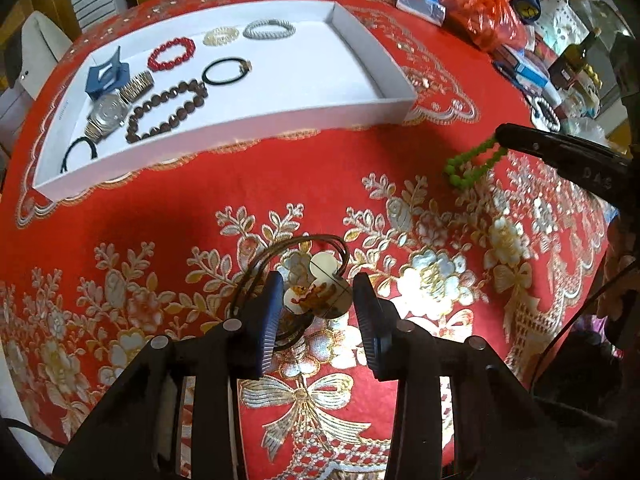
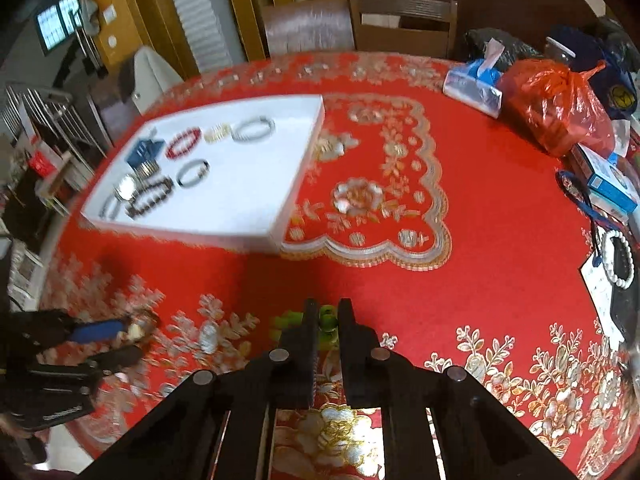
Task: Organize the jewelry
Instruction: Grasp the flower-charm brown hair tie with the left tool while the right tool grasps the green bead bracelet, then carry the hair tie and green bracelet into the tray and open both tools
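Left gripper [image 1: 316,312] fingers spread wide around a shell pendant [image 1: 316,290] on the red table [image 1: 248,196]. Right gripper [image 2: 327,318] fingers pinched narrow on a green bead bracelet [image 1: 472,162], right of the white tray [image 1: 248,120].

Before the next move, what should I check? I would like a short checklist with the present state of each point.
1. Right gripper holds the green bead bracelet: ok, its fingers are closed on the beads and the loop hangs from them.
2. Left gripper around the shell pendant: ok, fingers on both sides, open, not yet clamped.
3. The pendant's brown cord free of the fingers: cannot tell, part of the loop runs under the left finger.
4. Free room in the white tray: ok, its right half is bare.
5. Path from the bracelet to the tray: ok, only red tablecloth lies between.
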